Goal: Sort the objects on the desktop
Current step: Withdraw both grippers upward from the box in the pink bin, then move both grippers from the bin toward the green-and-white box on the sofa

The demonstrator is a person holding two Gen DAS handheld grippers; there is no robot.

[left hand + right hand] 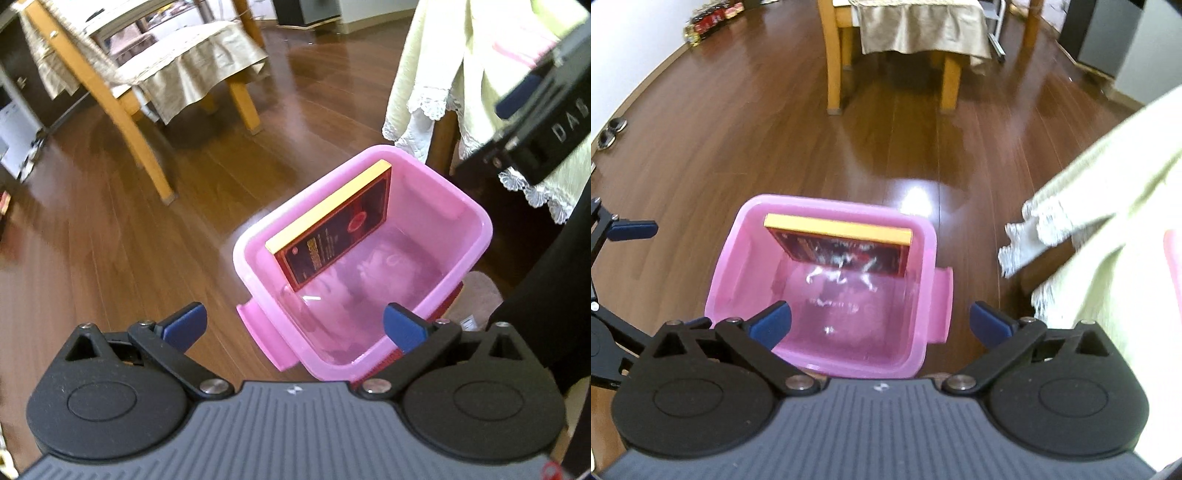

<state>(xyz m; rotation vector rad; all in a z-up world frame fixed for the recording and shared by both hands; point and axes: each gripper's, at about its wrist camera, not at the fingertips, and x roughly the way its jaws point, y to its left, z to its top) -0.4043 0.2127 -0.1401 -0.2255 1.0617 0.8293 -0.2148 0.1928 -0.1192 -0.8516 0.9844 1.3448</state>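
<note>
A pink plastic bin stands on the wooden floor, seen from above in both wrist views. Inside it a dark red book with yellow page edges leans upright against one wall; the right wrist view shows the same book against the far wall of the bin. My left gripper hovers open over the bin's near rim, nothing between its blue pads. My right gripper is also open and empty above the bin. The right gripper's body shows at upper right of the left view.
A wooden chair with a beige cloth stands on the floor beyond the bin. A pale green tablecloth with lace trim hangs at the right. Shoes lie by the left wall. A beige slipper sits beside the bin.
</note>
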